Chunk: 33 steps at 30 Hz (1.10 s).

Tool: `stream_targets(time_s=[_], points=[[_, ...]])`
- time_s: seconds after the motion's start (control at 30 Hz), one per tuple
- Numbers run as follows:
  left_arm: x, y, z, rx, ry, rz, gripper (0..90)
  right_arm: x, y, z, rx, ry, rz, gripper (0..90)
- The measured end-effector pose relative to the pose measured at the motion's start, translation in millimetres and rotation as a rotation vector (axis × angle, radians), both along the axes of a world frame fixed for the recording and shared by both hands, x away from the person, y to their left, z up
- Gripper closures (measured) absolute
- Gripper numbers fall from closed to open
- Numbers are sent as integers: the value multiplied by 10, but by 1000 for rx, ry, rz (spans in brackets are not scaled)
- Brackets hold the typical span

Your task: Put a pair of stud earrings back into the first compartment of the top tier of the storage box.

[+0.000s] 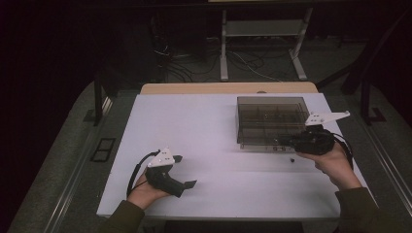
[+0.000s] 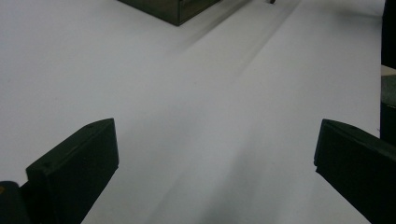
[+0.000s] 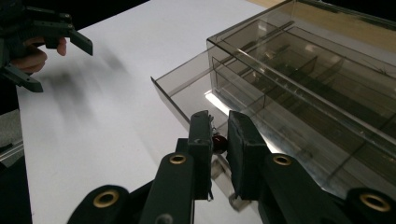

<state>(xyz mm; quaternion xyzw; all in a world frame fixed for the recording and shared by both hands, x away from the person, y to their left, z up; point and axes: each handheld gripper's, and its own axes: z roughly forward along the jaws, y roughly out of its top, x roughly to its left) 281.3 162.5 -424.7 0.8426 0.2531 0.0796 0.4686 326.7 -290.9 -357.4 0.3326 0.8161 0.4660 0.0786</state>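
High view, right gripper: the right gripper (image 1: 291,141) sits at the near right corner of the smoky clear compartment box (image 1: 272,114), jaws pointing left along the box's near edge.
High view, box: it stands on the far right part of the white table (image 1: 194,126); its front rim is just beside the right gripper's tips.
High view, loose bit: a tiny dark speck (image 1: 292,159) lies on the table just in front of the box, near the right hand (image 1: 335,167).
High view, left gripper: the left gripper (image 1: 180,171) is held low over the near left of the table, well apart from the box, jaws spread.

Left gripper view, jaws: the two black jaws stand wide apart with bare table between them.
Left gripper view, box: a corner of the box (image 2: 173,10) shows far ahead at the top edge.

Right gripper view, jaws: drawn close together, pinching a small dark red piece (image 3: 219,142) between the pads.
Right gripper view, piece and box: the piece is at the jaw tips, just over the box's low front tray (image 3: 187,93), close to its compartment wall.
Right gripper view, other hand: the left gripper (image 3: 53,51) shows at the upper left, well apart.
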Motion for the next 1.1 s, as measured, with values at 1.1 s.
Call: stream_targets(time_s=[1.1], points=[[-17, -15, 8, -5, -1, -2, 0, 401, 508, -63, -67, 33, 30, 785]])
